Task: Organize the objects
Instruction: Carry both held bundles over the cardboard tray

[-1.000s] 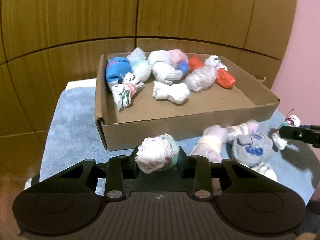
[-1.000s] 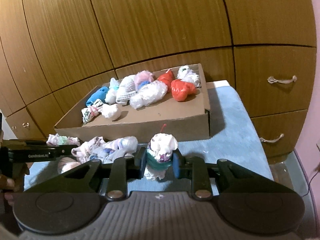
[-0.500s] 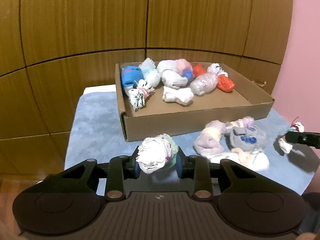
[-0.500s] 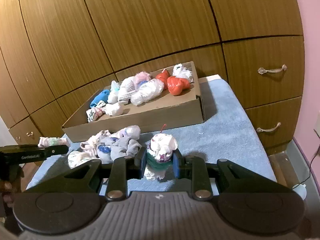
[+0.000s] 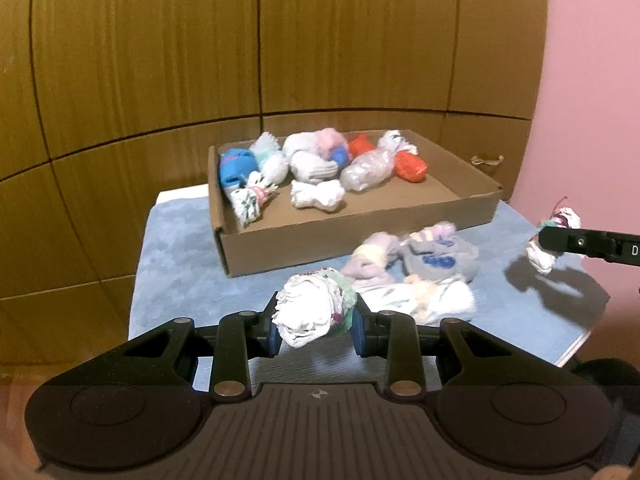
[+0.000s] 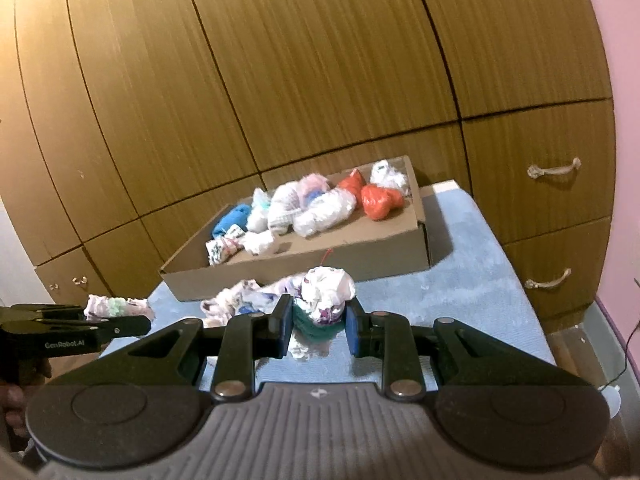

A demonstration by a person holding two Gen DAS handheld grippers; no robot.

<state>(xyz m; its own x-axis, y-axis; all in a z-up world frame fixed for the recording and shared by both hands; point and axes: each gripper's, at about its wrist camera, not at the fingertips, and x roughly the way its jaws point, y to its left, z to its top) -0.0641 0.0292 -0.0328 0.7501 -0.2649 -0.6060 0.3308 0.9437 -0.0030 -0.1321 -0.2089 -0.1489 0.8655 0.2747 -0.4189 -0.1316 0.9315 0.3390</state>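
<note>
Two white sock bundles (image 5: pixel 314 312) (image 6: pixel 325 304) (rolled, clamped)

The left gripper (image 5: pixel 315 322) is built of matte black plastic, with two angular linkage arms fixed by silver rivets, blue pads (image 5: pixel 273 334) on the finger faces, a ribbed grey housing stamped with a small round emblem, and a shallow circular recess on each side. The right gripper (image 6: pixel 318 326) is made the same way, with blue pads (image 6: pixel 349 330) and the same rivets and ribbing. From the right wrist, white "GenRobot.AI" lettering is seen along the left gripper's black side.
</note>
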